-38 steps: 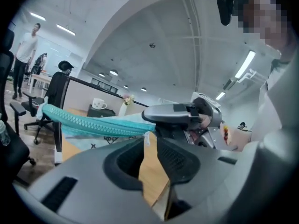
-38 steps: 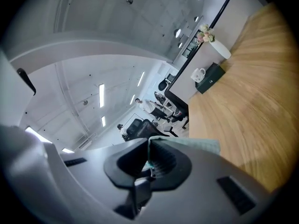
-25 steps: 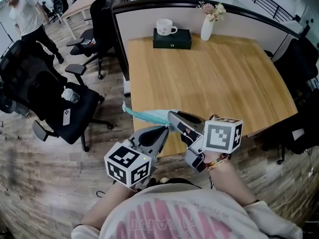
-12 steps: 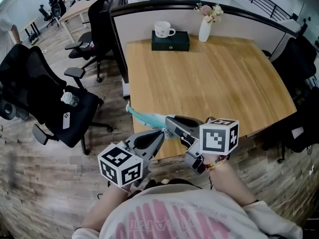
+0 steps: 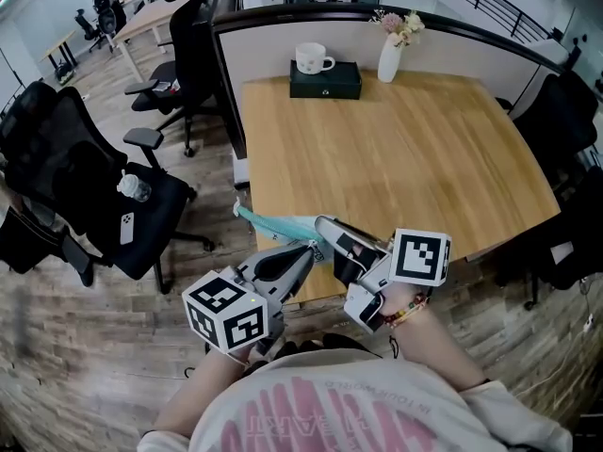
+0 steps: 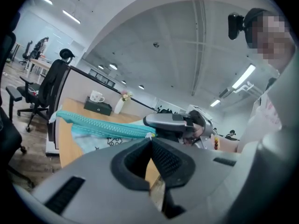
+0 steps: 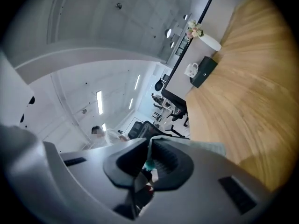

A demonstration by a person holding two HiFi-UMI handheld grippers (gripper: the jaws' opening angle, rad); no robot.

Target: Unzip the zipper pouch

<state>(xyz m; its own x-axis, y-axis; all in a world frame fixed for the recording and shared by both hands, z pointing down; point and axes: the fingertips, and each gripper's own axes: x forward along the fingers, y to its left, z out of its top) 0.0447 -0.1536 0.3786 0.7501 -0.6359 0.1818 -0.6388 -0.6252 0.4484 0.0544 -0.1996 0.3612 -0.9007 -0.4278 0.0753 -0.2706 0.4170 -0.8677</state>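
Observation:
A teal zipper pouch (image 5: 276,221) hangs in the air over the near left corner of the wooden table (image 5: 405,158). My left gripper (image 5: 313,246) reaches up from below. Its jaws are shut on the small pull at the zip's near end (image 6: 149,136). The zip's teal teeth (image 6: 100,122) run away to the left, still closed. My right gripper (image 5: 324,224) comes in from the right and pinches the pouch's fabric (image 7: 201,146). A teal bit shows between its pads (image 7: 148,164). Its jaws have just been opening a little, with the pouch between them.
At the table's far edge stand a white mug (image 5: 313,56) on a dark box (image 5: 325,76) and a white vase (image 5: 389,53) with flowers. A black office chair (image 5: 104,191) with a remote on its seat stands to the left, and another dark chair (image 5: 565,121) to the right.
The right gripper has rolled, so its marker cube shows a different tilt. Both grippers stay at the pouch. A person at the far left has gone out of view.

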